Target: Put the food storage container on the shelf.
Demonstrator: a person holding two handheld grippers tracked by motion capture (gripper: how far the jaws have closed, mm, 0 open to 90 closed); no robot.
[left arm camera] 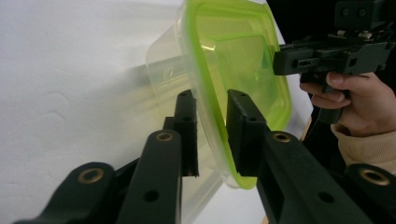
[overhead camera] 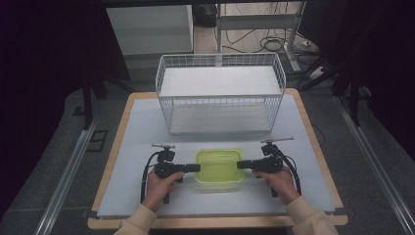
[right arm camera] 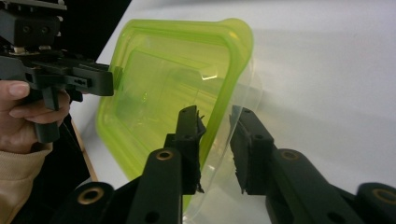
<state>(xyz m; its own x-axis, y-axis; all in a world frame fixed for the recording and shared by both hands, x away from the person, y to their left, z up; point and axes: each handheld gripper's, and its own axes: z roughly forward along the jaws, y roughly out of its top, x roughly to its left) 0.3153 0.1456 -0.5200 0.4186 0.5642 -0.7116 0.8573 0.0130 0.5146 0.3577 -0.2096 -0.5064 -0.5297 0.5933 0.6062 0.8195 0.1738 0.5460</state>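
A clear plastic container with a lime-green lid [overhead camera: 219, 166] sits on the white mat near the table's front. My left gripper [overhead camera: 195, 168] is at its left side and my right gripper [overhead camera: 240, 165] at its right side, each held by a hand. In the left gripper view the container [left arm camera: 233, 60] stands on edge and my left gripper [left arm camera: 212, 133] is open, its jaws on either side of the green rim with a gap. The right gripper view shows the container [right arm camera: 163, 88] the same way, with my right gripper [right arm camera: 217, 140] open astride the rim.
A white wire basket [overhead camera: 220, 98] stands behind the container at the table's middle back. The white mat [overhead camera: 137, 132] covers a wooden table whose edge [overhead camera: 320, 152] shows at the right. Beyond the table lie cables and desk legs on the floor.
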